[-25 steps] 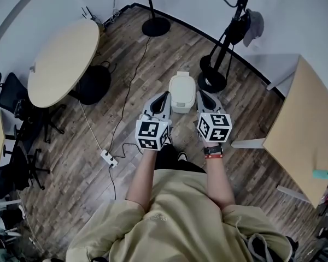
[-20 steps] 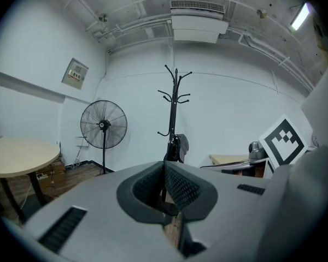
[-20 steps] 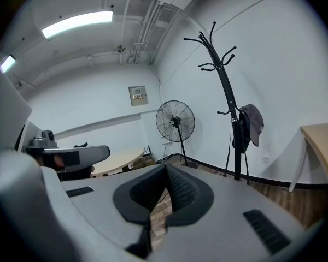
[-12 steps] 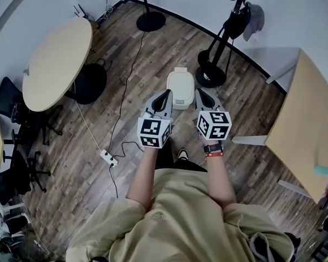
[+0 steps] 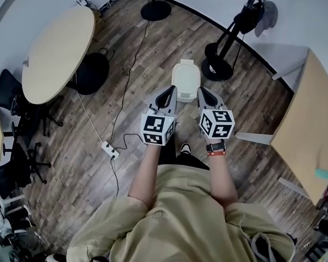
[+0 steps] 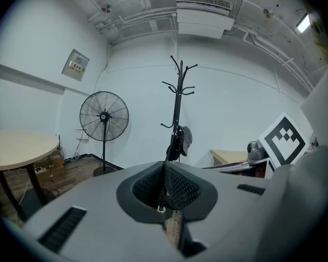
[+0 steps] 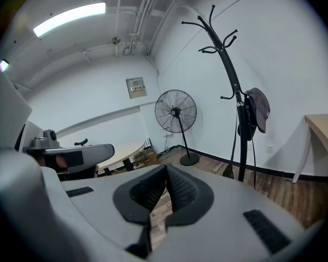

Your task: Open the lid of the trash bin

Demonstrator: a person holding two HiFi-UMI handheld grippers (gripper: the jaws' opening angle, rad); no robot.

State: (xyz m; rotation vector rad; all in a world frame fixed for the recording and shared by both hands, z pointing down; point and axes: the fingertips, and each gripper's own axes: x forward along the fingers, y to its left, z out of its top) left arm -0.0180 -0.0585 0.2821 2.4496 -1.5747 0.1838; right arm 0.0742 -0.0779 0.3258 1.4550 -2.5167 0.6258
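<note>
The small white trash bin (image 5: 186, 79) stands on the wood floor with its lid down, seen only in the head view. My left gripper (image 5: 168, 91) hangs just left of the bin's near end, above the floor. My right gripper (image 5: 204, 91) is level with it at the bin's near right. Both are held side by side and point forward. In the left gripper view the left gripper (image 6: 165, 167) has its pads pressed together with nothing between them. The right gripper (image 7: 165, 171) looks the same in its own view. Neither gripper touches the bin.
A coat rack base (image 5: 217, 69) stands just right of the bin and a fan base (image 5: 156, 10) farther back. A round table (image 5: 57, 53) and office chairs (image 5: 8, 91) are at left. A power strip (image 5: 110, 150) and cable lie on the floor; a desk (image 5: 309, 130) is at right.
The head view has shifted slightly, so the bin sits a little higher and to the right. Both grippers stay shut and side by side near the bin. The lid is still down.
</note>
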